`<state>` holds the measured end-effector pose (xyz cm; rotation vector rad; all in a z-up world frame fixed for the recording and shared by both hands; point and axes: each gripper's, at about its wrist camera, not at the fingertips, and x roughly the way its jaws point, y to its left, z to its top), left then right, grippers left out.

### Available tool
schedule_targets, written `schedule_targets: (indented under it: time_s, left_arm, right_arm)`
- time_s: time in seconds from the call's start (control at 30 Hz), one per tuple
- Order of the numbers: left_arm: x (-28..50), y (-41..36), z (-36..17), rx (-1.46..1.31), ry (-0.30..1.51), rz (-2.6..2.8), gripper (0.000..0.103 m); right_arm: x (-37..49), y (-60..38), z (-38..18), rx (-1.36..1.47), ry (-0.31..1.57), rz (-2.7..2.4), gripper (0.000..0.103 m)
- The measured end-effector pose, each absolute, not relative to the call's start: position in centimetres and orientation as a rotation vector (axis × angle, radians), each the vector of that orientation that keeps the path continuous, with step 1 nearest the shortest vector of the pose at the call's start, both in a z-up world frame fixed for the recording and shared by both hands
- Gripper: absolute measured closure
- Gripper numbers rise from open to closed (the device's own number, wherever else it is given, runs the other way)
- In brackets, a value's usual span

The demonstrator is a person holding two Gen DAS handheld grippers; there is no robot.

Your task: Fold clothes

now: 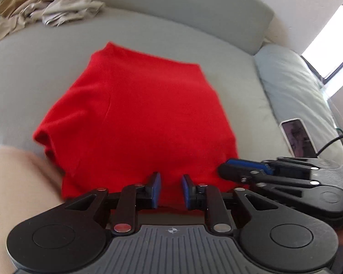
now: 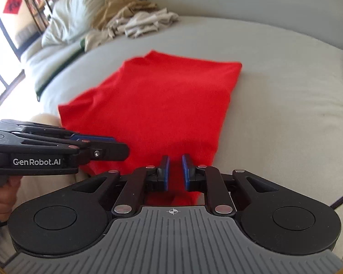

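the left gripper point(image 1: 170, 190) has its blue pads a narrow gap apart, with red cloth showing through the gap; whether cloth is pinched between them cannot be told from its own view, and from the right wrist view the tool is seen side-on with its fingers drawn nearly together over the near left edge of the garment. the right gripper point(image 2: 175, 172) stands likewise, pads a small gap apart above the near edge, red fabric visible between and under them, no firm hold confirmed. both tools sit side by side at the near hem of the red shirt point(image 2: 162, 105), which lies on the seat of the grey sofa point(image 2: 285, 105). the shirt appears as a compact, roughly rectangular shape with its sides turned in, a layered fold visible at its left edge in the left wrist view; it is judged partly folded, with at least one further fold from the near edge to the far edge outstanding. the near hem hangs at or over the front of the seat. well apart, at the back left of the sofa, a pile of beige and tan clothes point(image 2: 135, 20) lies crumpled and unfolded, so most of the task is judged left to do. a phone point(image 1: 297, 137) rests beside a cushion point(image 1: 292, 84) on the right, clear of the work.
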<state>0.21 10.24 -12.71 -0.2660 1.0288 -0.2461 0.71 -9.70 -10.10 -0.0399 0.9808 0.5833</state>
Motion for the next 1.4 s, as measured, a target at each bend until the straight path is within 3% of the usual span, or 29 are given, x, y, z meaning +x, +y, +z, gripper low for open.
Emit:
schedule_targets:
  time_s: [0.17,0.2,0.23,0.53,0.7,0.93,1.23,1.4]
  left_arm:
    - [-1.2,10.6,-12.1,-0.274,1.125,-0.250,0.086]
    - [-1.5,10.6,-11.8,-0.266,1.125,-0.255,0.084]
    - [-1.9,10.6,-11.4,-0.256,1.108,-0.256,0.080]
    - [-1.6,12.2,-9.1,-0.322,0.981,-0.194,0.057]
    - [-1.0,14.2,-8.4,-0.394,0.929,-0.153,0.042]
    - [-0.1,18.1,-7.9,-0.529,0.864,-0.095,0.040]
    - [0.9,21.4,-9.1,-0.661,0.829,-0.080,0.040]
    - [1.9,22.3,-9.3,-0.665,0.814,-0.101,0.040]
  right_arm:
    - [-0.9,-13.7,-9.1,0.074,1.058,0.579,0.080]
    - [-1.2,-14.4,-8.9,0.096,1.077,0.574,0.064]
    - [-1.7,-15.2,-8.9,0.121,1.091,0.567,0.056]
    - [-2.9,-19.3,-9.6,0.428,1.108,0.508,0.051]
    - [-2.2,-19.9,-10.0,0.546,1.102,0.490,0.023]
    - [-0.3,-21.1,-11.5,0.754,1.091,0.471,0.023]
    - [4.5,-20.4,-15.1,0.948,1.131,0.514,0.039]
    - [6.9,-17.2,-15.6,0.865,1.198,0.588,0.043]
